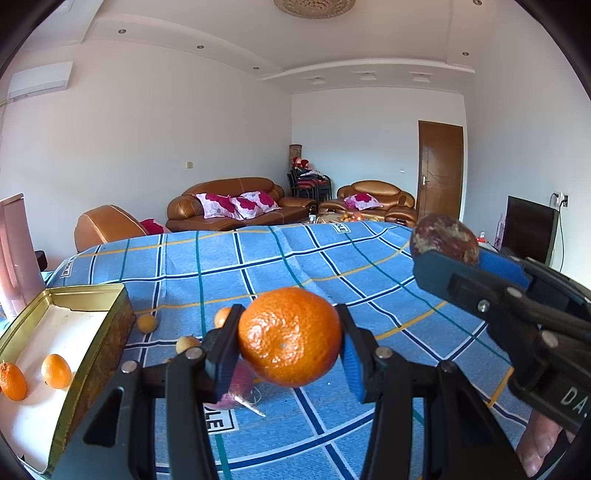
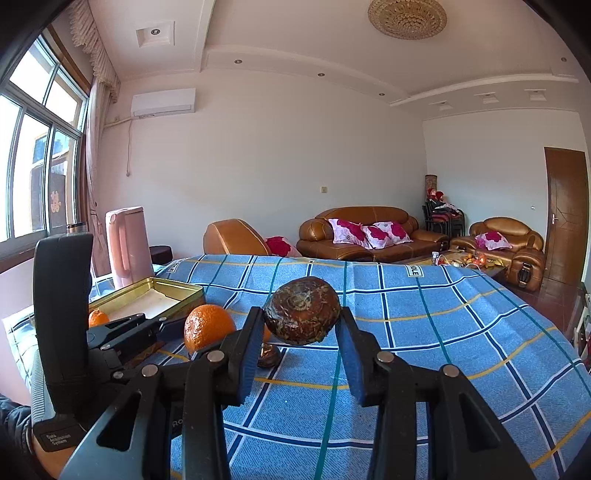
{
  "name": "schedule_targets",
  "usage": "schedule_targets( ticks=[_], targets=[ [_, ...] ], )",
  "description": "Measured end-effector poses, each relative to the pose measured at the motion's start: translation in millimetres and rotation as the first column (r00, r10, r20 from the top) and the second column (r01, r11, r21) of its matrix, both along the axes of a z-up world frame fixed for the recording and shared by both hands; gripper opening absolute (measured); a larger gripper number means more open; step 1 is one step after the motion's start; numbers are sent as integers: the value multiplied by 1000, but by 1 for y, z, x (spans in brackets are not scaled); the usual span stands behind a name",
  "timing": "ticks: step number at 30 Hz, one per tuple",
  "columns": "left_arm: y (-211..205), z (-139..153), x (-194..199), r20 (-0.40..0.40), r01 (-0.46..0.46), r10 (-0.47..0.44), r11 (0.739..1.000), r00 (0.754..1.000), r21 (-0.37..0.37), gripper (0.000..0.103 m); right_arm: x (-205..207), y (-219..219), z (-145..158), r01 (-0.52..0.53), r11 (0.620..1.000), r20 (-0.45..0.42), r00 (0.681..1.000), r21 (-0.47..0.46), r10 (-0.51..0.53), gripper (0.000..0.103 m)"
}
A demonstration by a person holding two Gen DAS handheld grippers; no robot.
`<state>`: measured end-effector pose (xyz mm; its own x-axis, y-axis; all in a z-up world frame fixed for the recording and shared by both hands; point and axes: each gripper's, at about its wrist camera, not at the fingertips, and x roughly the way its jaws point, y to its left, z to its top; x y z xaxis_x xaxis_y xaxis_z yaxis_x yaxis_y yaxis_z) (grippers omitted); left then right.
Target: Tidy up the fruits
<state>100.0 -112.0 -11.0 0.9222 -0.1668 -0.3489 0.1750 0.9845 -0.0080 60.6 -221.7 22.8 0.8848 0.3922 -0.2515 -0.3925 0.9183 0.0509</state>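
Left gripper (image 1: 290,338) clamped on a tangerine (image 1: 289,336): bright orange, pebbled skin, held clear above the blue checked cloth (image 1: 332,254). Right gripper (image 2: 301,321) pinches a brown fruit (image 2: 302,311), rough, scabbed, dull. Gold tin (image 1: 92,332) lies left of both, two tangerines inside.

It was a home living room. Brown leather sofas (image 2: 369,232) with floral cushions (image 2: 369,232) stood against white walls, beside a wooden door (image 2: 565,218). An air conditioner (image 2: 163,100) hung near a curtained window (image 2: 40,147), and a round chandelier (image 2: 406,16) sat in the moulded ceiling. A blue checked cloth (image 2: 443,332) covered the table in front.
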Motion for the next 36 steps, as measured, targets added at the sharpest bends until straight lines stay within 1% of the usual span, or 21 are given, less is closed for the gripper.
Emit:
schedule_targets(
  ticks=[7, 20, 26, 36],
  targets=[
    [13, 0, -2, 3, -20, 20, 1000, 1000, -4, 50, 9, 12, -11, -19, 1000, -15, 1000, 9, 19, 42],
    [32, -1, -9, 12, -59, 59, 998, 998, 2, 50, 7, 28, -16, -50, 997, 4, 999, 53, 50, 42],
    [40, 0, -12, 24, -75, 75, 997, 997, -3, 50, 5, 37, -16, -48, 999, 9, 999, 22, 48, 42],
    [58, 1, -12, 17, -112, 112, 994, 994, -10, 50, 9, 49, -14, -72, 997, 3, 997, 14, 72, 42]
  ],
)
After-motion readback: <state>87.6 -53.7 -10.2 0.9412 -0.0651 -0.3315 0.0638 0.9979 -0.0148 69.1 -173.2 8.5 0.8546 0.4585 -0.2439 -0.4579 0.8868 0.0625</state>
